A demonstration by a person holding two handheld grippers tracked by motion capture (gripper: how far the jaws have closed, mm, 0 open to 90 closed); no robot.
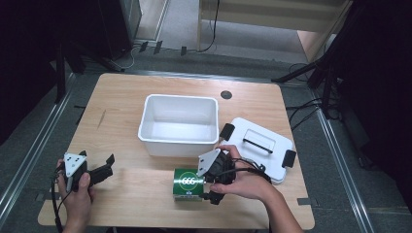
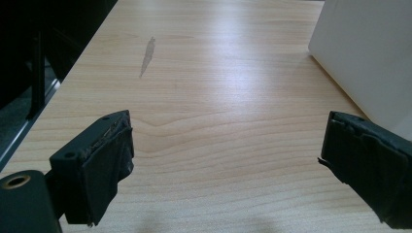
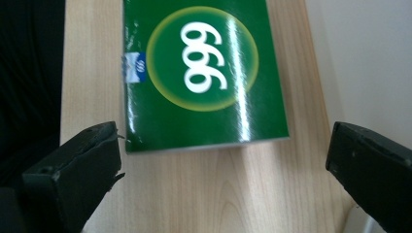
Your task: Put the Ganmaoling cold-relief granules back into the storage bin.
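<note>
Green box [image 1: 188, 184] marked "999" lies flat on the desk [image 1: 126, 194], near the front edge, just in front of the white bin [image 1: 178, 125]. We read the work as getting this box into the bin; the bin stands open and looks empty, so nothing is packed yet.

Right gripper [image 1: 210, 187] sits at the box's right end, close to it. In the right gripper view its jaws stand wide, one to each side, with the box's near edge [image 3: 204, 73] a little ahead of them and bare desk between. No contact that we can see; the box is not gripped.

Left gripper [image 1: 99, 172] is well apart from the box, over the left part of the desk. Jaws wide, nothing between them but wood grain; the bin's wall [image 2: 369, 53] shows to one side in the left gripper view.

White lid [image 1: 260, 145] with black clips lies flat on the desk to the right of the bin, just behind the right hand.

Our judgement: early stage. Approach nearly made; still to do are closing on the box, lifting, placing in the bin, and perhaps fitting the lid.
</note>
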